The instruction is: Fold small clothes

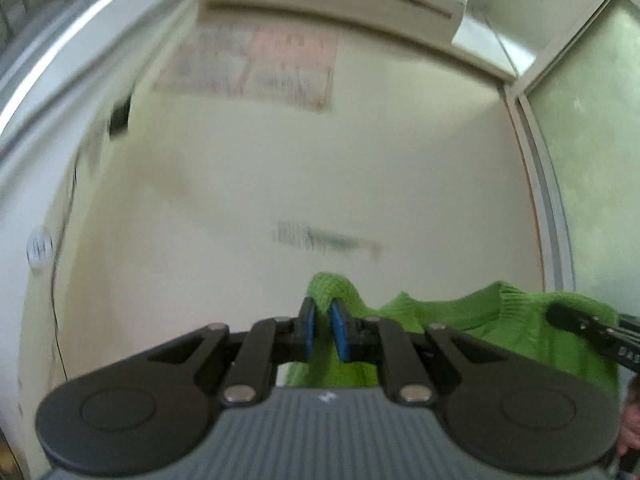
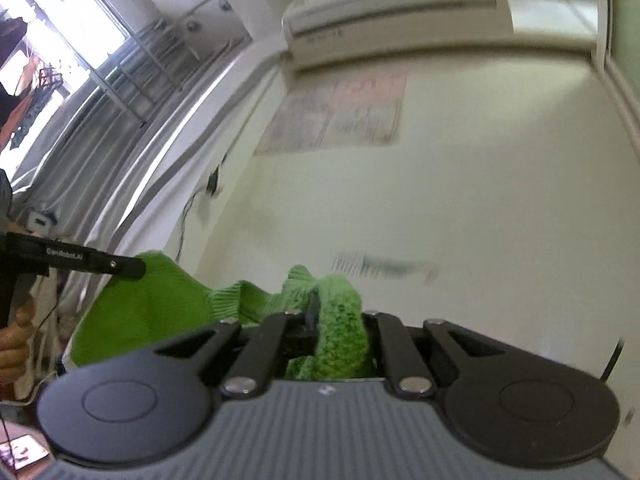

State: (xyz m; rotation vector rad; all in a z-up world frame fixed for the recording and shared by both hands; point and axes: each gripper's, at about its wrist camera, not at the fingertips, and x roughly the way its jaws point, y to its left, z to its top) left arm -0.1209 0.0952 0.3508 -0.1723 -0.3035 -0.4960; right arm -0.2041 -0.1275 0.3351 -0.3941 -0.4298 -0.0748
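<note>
— Left wrist view first: what did you have there?

— I had the left gripper (image 1: 323,330) clamped on the green knitted garment (image 1: 500,332). A fold of the knit stood up between the blue pads (image 1: 307,332), which pinched it from both sides, and the rest of the fabric hung down below the fingers and stretched away to the right. At the right edge of that picture I could see the right gripper (image 1: 558,316), its dark tip lying against the same cloth, with part of a hand (image 1: 630,420) below it.

— And from the right wrist?

— I saw the right gripper (image 2: 320,320) closed on the garment (image 2: 152,312) as well. The knit bunched thickly over the fingers and hid most of them, but the jaws stood drawn together with the cloth caught between. The left gripper (image 2: 132,268) came in from the left side, its tip on the far corner of the garment, held by a hand (image 2: 14,340).

— So where was the garment?

— It hung in the air, spread between the two grippers, its ribbed neckline (image 2: 224,300) sagging in the middle. Behind it I saw a cream wall (image 1: 320,160) with a poster (image 1: 256,68), too blurred to read, and an air conditioner (image 2: 396,4) above.
</note>
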